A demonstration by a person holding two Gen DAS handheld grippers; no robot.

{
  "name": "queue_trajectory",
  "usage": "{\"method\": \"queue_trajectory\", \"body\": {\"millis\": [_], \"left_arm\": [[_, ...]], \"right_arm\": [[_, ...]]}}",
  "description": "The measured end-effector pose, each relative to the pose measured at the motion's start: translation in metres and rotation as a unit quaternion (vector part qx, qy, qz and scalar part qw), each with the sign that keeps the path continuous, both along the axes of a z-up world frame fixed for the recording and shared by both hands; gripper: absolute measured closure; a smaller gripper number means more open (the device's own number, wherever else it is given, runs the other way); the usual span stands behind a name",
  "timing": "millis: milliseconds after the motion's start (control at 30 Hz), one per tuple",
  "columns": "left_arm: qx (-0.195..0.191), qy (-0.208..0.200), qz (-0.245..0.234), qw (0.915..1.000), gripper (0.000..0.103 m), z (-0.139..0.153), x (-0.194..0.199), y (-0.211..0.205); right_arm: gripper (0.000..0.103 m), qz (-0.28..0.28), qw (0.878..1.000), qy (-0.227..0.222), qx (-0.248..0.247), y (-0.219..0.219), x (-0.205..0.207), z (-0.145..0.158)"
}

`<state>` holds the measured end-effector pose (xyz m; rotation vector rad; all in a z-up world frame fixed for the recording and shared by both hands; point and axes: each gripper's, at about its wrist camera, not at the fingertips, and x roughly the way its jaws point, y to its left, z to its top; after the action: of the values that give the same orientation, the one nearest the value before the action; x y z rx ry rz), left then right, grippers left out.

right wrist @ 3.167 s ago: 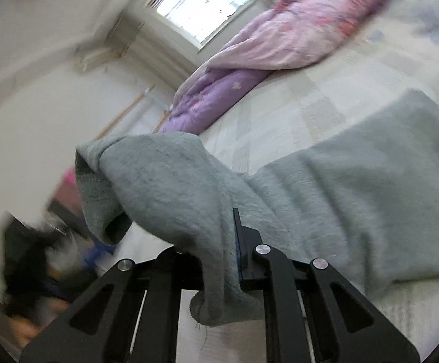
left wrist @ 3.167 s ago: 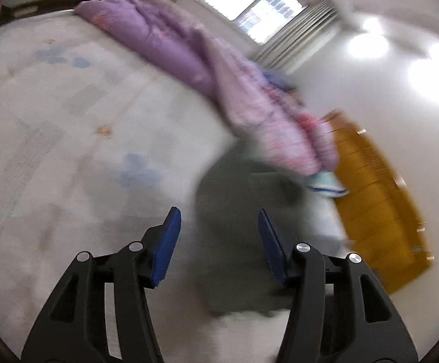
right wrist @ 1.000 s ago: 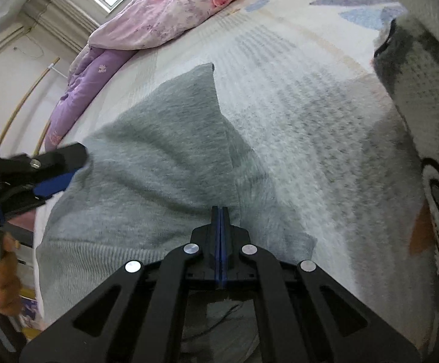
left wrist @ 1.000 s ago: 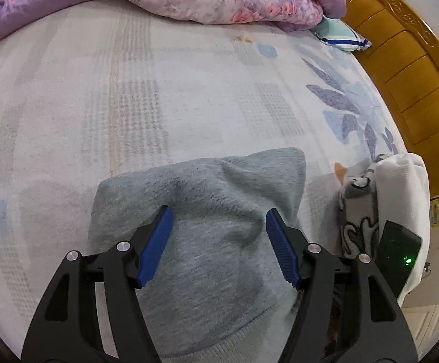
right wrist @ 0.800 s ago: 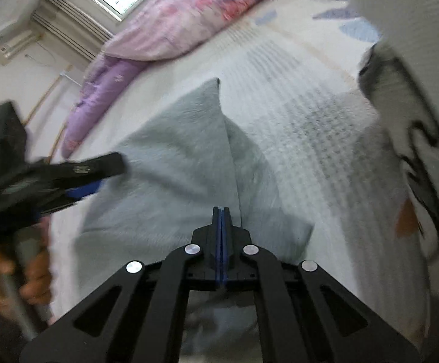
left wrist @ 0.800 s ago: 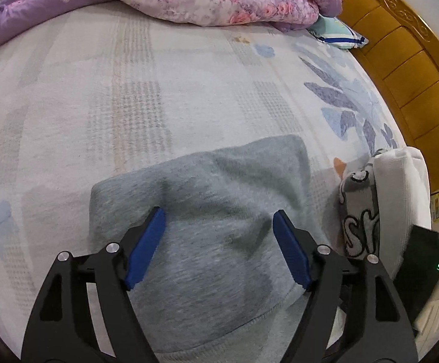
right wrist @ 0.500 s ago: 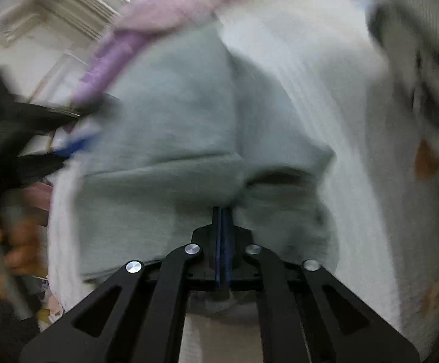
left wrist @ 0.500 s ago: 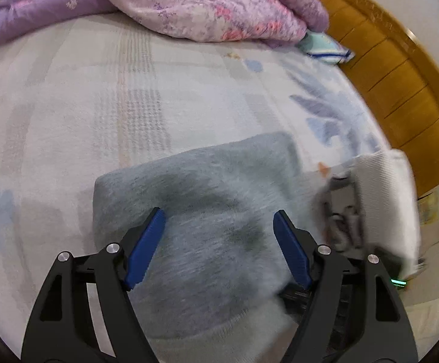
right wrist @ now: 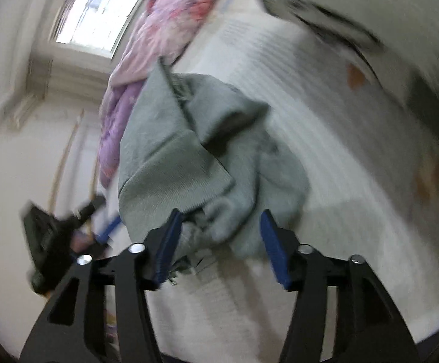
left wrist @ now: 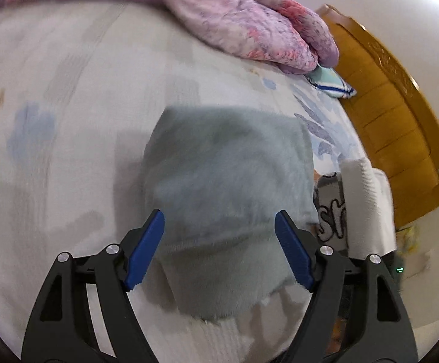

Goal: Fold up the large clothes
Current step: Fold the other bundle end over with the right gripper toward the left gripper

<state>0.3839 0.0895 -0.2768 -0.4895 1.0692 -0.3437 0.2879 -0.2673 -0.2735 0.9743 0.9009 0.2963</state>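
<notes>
Grey sweater [left wrist: 228,166] lies bunched mid-frame on the bed [left wrist: 68,90]. Left gripper [left wrist: 219,242] is spread wide above it; right gripper [right wrist: 219,239], jaws just opened, grips nothing.

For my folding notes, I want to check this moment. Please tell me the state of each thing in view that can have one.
Grey knitted sweater: folded into a bundle on the bed, released.
Left gripper: open, jaws just widened, nothing gripped.
Right gripper: open, jaws just opened, sweater loose between them.
White sweater with black pattern: folded, lying beside the grey one.
Pink and purple quilt: bunched up.
</notes>
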Motion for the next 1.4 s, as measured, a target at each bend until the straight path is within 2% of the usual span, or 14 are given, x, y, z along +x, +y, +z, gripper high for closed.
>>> {"method": "queue_trajectory", "body": {"millis": [100, 200, 267, 333, 400, 500, 600, 933, 967, 1100, 1167, 1233, 1333, 1400], "left_arm": [[-0.026, 0.019, 0.007, 0.9994, 0.027, -0.019, -0.013, 0.001], [-0.027, 0.025, 0.014, 0.9992, 0.025, -0.037, -0.019, -0.005], [-0.013, 0.025, 0.009, 0.9996, 0.023, -0.043, -0.018, -0.012], [0.019, 0.023, 0.003, 0.9995, 0.022, -0.045, -0.015, -0.021], [0.025, 0.028, 0.001, 0.9993, 0.022, -0.047, -0.015, -0.022], [0.006, 0.042, 0.004, 0.9991, 0.021, -0.052, -0.012, -0.017], [-0.018, 0.053, 0.009, 0.9984, 0.020, -0.058, -0.012, -0.013], [-0.045, 0.052, 0.026, 0.9973, 0.019, -0.058, -0.011, -0.010], [-0.055, 0.053, 0.032, 0.9965, 0.018, -0.059, -0.011, -0.007], [-0.097, 0.056, 0.047, 0.9925, 0.017, -0.061, -0.014, 0.006], [-0.136, 0.054, 0.069, 0.9869, 0.018, -0.061, -0.018, 0.019], [-0.163, 0.047, 0.094, 0.9810, 0.017, -0.063, -0.021, 0.031], [-0.156, 0.023, 0.106, 0.9817, 0.016, -0.060, -0.018, 0.035], [-0.180, 0.011, 0.125, 0.9757, 0.017, -0.053, -0.015, 0.045]], "right_arm": [[0.039, -0.023, 0.999, 0.018, 0.040, -0.001, -0.006, -0.017], [0.035, -0.028, 0.996, 0.034, 0.075, 0.004, -0.005, -0.027], [0.031, -0.033, 0.995, 0.029, 0.087, 0.008, -0.005, -0.029], [0.028, -0.043, 0.995, 0.023, 0.089, 0.010, -0.005, -0.032], [0.022, -0.056, 0.993, 0.018, 0.098, 0.012, -0.004, -0.033], [0.016, -0.079, 0.992, 0.022, 0.099, 0.017, -0.002, -0.034], [0.016, -0.086, 0.991, 0.013, 0.097, 0.023, 0.008, -0.032], [0.016, -0.078, 0.992, -0.026, 0.098, 0.038, 0.045, -0.033], [0.019, -0.076, 0.992, -0.030, 0.097, 0.038, 0.046, -0.032], [0.065, -0.058, 0.991, -0.049, 0.108, 0.034, 0.046, -0.037], [0.076, -0.054, 0.990, -0.055, 0.117, 0.028, 0.041, -0.039], [0.079, -0.047, 0.991, -0.062, 0.108, 0.028, 0.038, -0.034], [0.082, -0.033, 0.992, -0.080, 0.088, 0.032, 0.035, -0.023], [0.083, -0.029, 0.992, -0.086, 0.082, 0.033, 0.034, -0.017]]}}
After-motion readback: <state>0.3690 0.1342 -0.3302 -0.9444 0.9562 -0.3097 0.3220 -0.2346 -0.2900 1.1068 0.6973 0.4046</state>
